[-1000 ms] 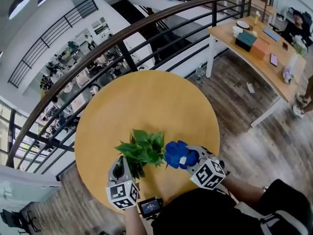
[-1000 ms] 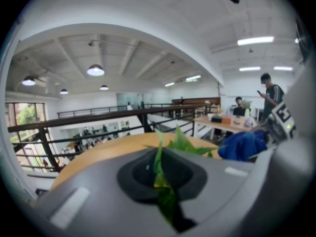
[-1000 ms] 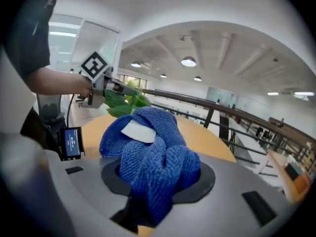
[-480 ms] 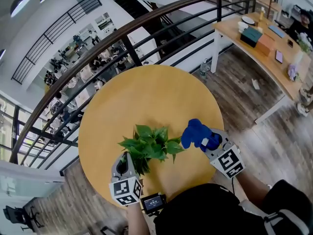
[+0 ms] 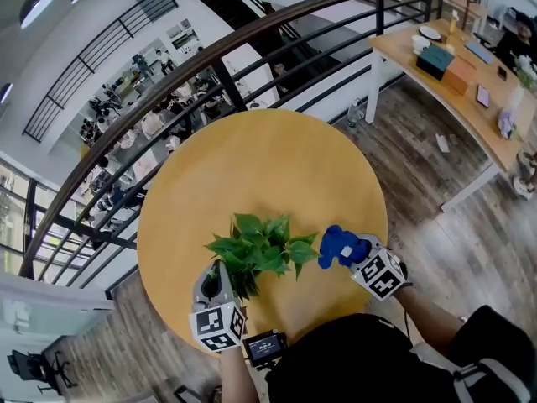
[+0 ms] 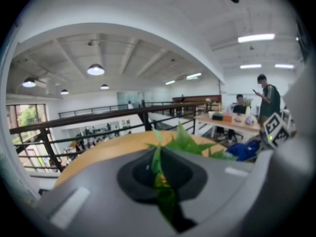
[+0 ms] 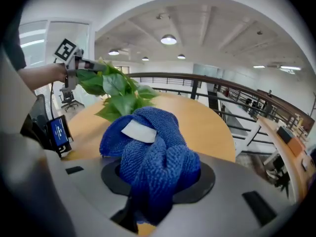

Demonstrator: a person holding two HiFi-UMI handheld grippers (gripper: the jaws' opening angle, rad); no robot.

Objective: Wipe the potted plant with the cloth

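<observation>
Our left gripper (image 5: 221,280) is closed on a stem, or perhaps a leaf, of the leafy green potted plant (image 5: 260,250), at the near side of the round wooden table (image 5: 252,158); our right gripper (image 5: 352,257) pinches the bunched blue terry cloth (image 5: 338,243); the foliage lies just to that cloth's left, tips nearly touching it.

The cloth (image 5: 340,246) is blue, nubby terry, matt, with a smooth white label (image 7: 139,131). The round table (image 5: 252,166) beneath it is pale wood, smooth and satin. The plant (image 5: 256,250) above the table has waxy leaves. At the table's near edge, the left gripper (image 5: 221,273) and the right gripper (image 5: 352,256) have matt grey plastic shells.
</observation>
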